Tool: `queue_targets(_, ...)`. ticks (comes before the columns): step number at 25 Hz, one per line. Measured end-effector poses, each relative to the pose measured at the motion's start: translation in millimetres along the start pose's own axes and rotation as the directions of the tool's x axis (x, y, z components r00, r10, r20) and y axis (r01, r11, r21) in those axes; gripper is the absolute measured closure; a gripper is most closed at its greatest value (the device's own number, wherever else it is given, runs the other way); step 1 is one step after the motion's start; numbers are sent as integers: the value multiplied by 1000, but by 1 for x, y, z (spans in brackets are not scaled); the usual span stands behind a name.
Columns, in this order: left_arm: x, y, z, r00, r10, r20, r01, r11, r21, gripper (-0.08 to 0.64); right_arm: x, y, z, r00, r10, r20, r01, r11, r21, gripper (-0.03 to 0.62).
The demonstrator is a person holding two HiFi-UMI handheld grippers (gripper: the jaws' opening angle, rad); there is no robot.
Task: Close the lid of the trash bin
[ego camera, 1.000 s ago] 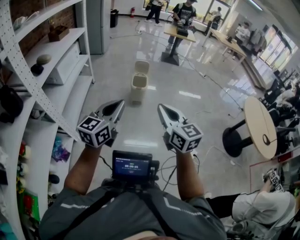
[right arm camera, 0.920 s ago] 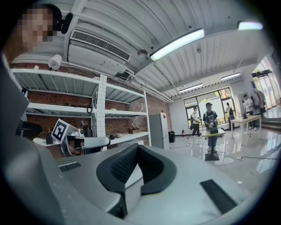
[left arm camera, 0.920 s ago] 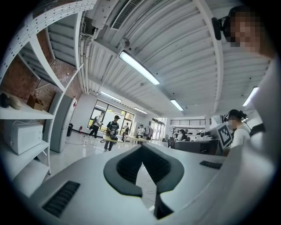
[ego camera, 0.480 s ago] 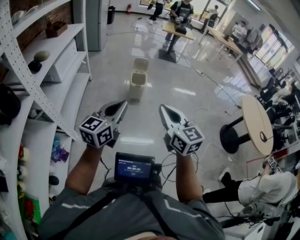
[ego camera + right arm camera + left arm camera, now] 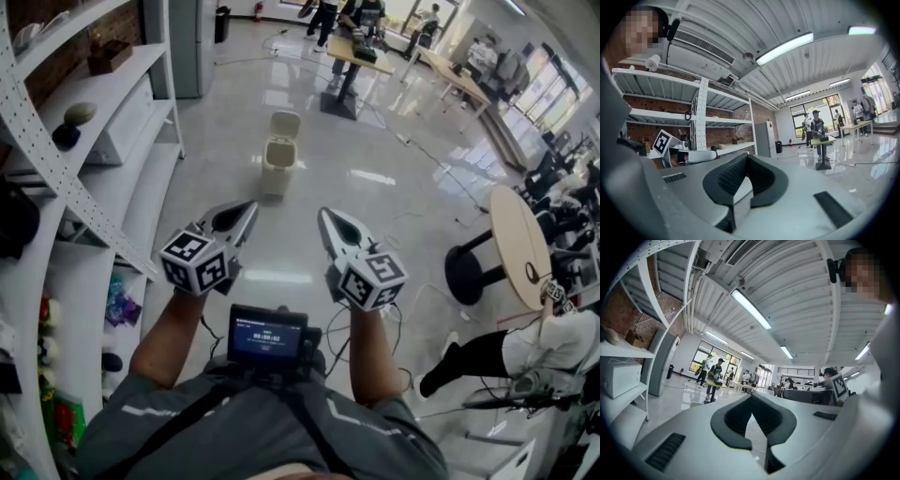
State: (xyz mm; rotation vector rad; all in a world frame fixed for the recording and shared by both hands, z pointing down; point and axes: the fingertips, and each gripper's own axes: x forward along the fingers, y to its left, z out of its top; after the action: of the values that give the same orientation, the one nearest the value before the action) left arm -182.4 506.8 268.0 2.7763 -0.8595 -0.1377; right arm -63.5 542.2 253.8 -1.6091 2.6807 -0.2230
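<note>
The left gripper (image 5: 751, 398) has its fingers (image 5: 729, 420) closed, empty, beneath a ceiling light (image 5: 750, 309).

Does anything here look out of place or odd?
The small beige trash bin stands alone out on the shiny floor, and its lid is tipped up, leaving it open. Nothing looks spilled or broken.

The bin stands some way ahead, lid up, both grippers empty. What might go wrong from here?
1. The trash bin stands free on a glossy floor with its lid upright. A hard push from the shut left gripper or right gripper may slide or tip it.
2. A cable lies on the floor to the right of the bin, a possible trip hazard.
3. The shelf is close on the left, where an elbow could clip it.
</note>
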Motion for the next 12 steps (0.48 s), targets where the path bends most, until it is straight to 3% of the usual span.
queue_targets(12, 76, 42, 24, 997, 73, -4, -73, 996, 50, 565, 52, -86, 20, 1000, 23, 18, -24, 999, 43, 591)
